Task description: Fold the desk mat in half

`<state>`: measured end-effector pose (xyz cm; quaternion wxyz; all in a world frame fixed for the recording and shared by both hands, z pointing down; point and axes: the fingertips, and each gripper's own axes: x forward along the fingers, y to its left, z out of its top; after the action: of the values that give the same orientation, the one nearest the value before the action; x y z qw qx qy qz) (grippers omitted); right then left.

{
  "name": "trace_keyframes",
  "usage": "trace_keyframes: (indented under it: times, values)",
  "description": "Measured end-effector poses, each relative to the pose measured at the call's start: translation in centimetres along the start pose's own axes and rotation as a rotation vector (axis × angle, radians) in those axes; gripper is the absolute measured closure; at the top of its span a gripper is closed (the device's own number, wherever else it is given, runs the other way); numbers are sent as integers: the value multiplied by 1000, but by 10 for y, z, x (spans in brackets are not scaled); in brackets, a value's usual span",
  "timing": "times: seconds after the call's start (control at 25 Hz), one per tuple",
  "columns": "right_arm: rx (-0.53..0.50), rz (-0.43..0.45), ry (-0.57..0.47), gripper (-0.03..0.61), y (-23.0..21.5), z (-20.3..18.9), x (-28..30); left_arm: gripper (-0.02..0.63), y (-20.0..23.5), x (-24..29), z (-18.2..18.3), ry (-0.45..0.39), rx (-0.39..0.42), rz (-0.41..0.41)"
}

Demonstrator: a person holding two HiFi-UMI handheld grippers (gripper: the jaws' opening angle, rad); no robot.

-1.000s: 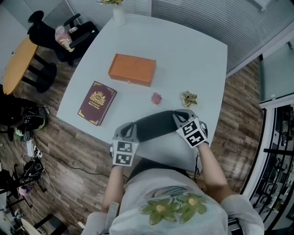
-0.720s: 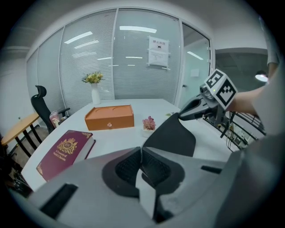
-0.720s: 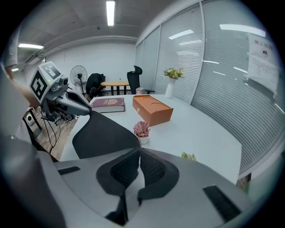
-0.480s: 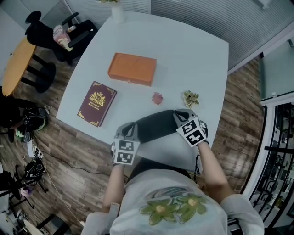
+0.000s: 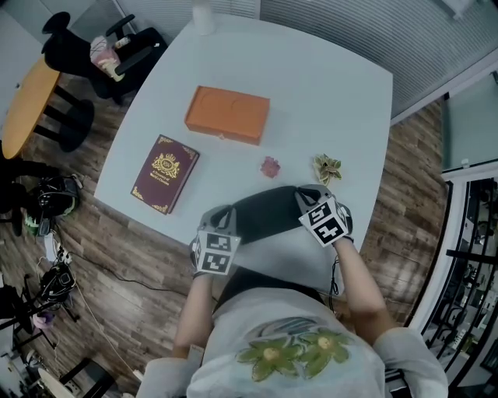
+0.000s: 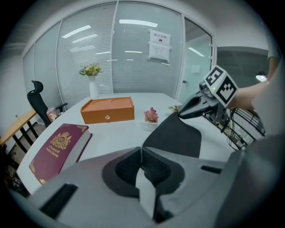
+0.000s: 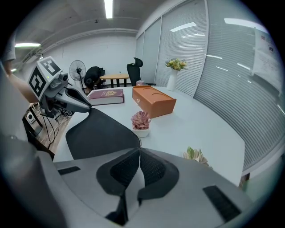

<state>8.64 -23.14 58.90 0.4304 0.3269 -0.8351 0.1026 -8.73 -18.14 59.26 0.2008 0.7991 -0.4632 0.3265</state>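
Desk mat (image 5: 264, 211) lies along the worktop's (image 5: 327, 93) near edge, left gripper (image 5: 226, 220) at its left end, right gripper (image 5: 305, 199) at its right. Just behind it: potted plant (image 5: 269, 166), with a leafy sprig (image 5: 327, 167) to its right. Book (image 5: 165, 172) off left, box (image 5: 227, 115) behind, vase (image 5: 204, 19) at the far corner.

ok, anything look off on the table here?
Nothing spilled, tipped or damaged. Only the desk mat isn't lying flat: it bows up off the table between the left gripper and the right gripper, each shut on a corner. That fits a fold under way.
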Motion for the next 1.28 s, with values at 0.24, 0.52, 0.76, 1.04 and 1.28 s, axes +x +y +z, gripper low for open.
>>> trace_keyframes:
  times: [0.24, 0.52, 0.76, 1.04, 1.28]
  values:
    - [10, 13, 35, 555, 1, -9, 14, 600, 0, 10, -10, 45, -7, -12]
    - [19, 18, 64, 555, 0, -14, 26, 600, 4, 21, -13, 53, -9, -20]
    - [26, 24, 89, 555, 1, -23, 33, 600, 4, 29, -18, 78, -11, -33]
    - [27, 38, 113, 555, 3, -32, 40, 600, 2, 35, -28, 121, -10, -45]
    - [19, 48, 128, 555, 5, -35, 46, 600, 1, 41, -37, 151, -6, -46]
